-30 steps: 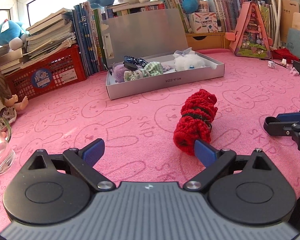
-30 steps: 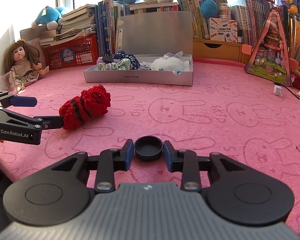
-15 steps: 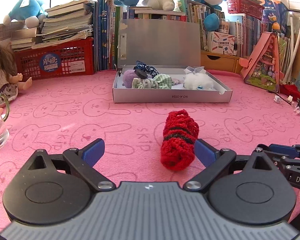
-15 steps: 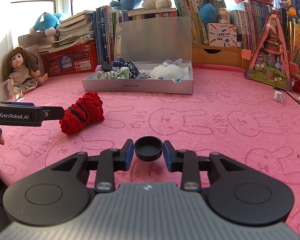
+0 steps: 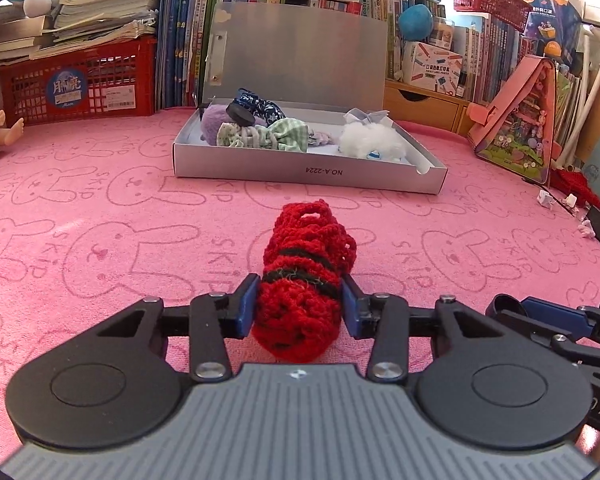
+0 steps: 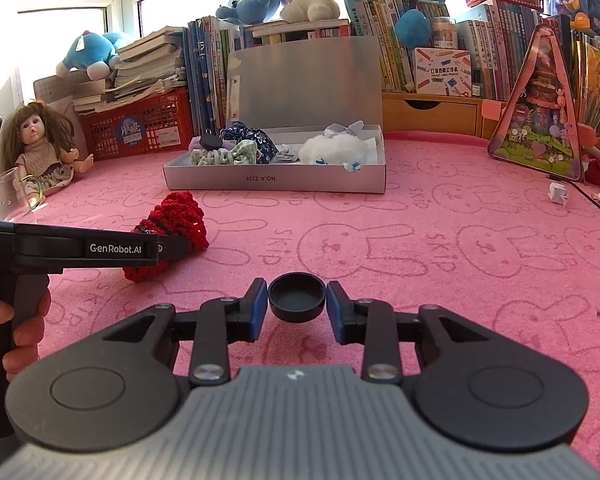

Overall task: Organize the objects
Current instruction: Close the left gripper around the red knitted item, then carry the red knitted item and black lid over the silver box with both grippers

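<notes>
A soft red crocheted roll (image 5: 304,280), banded by two black stripes and open-looped at its far end, is seen lying lengthwise on the pink bunny-printed cloth (image 5: 100,216), its near end between the blue pads of the left gripper (image 5: 299,304). The jaws have just been closing, and both pads are now pressed into the yarn on either side, so the roll is grasped. Ahead of this gripper, past the roll's far end, a shallow silver cardboard box (image 5: 308,170) is set with its flat lid raised; fabric scrunchies (image 5: 260,134) and a white fluffy piece (image 5: 366,142) are held in it.

To the right, the right gripper (image 6: 297,305) is seen clenched on a small round black cap (image 6: 297,297), smooth and shallow, rim upward, with a blue pad touching it on each side. From this view the roll is found to the left of and ahead of the right gripper, partly covered by the left gripper's black arm, whose handle is wrapped by a hand (image 6: 20,328).
</notes>
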A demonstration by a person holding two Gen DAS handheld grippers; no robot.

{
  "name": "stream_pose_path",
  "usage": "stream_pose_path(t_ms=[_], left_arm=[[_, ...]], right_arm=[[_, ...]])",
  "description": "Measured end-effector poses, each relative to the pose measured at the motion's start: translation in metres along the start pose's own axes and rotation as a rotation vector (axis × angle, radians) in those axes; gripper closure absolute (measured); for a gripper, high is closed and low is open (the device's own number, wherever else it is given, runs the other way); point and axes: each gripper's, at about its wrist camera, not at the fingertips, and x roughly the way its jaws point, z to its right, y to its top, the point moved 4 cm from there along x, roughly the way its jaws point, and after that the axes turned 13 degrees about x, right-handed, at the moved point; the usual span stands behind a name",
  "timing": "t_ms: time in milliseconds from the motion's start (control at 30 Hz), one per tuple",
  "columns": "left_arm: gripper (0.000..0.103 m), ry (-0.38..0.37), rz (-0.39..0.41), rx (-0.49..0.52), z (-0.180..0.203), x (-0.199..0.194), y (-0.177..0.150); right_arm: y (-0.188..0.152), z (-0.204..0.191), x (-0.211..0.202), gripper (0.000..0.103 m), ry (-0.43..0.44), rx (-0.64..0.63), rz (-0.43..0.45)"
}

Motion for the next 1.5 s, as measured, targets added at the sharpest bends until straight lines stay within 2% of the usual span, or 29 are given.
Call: stream_pose_path(t_ms=[167,800,1000,1333,1500], left_arm=[[0.055,0.009,-0.003,0.028,0.003,-0.007,-0.004],[0.055,0.022,0.033,0.024,0.001,-0.019,0.011],[0.055,-0.006,0.033,0.039,0.005,-0.027,0.008],[0.055,-0.023,0.024,0.061,0.011,-0.032,-0.002],[0.055,-0.018,0.040,0.058,0.009,-0.034,0.004]], right_arm=[[0.003,-0.006,0.002,0.065,0.013,-0.002,0.007],[0.022,-0.017,0.010,0.065,0.020,-0.031,0.045],[0.020,-0.018,0.011,0.065,0.019,-0.033,0.038],[0.021,-0.018,0.011,0.065,0.020,-0.030,0.041],[0.024,-0.018,0.012,0.065,0.024,-0.029,0.047]])
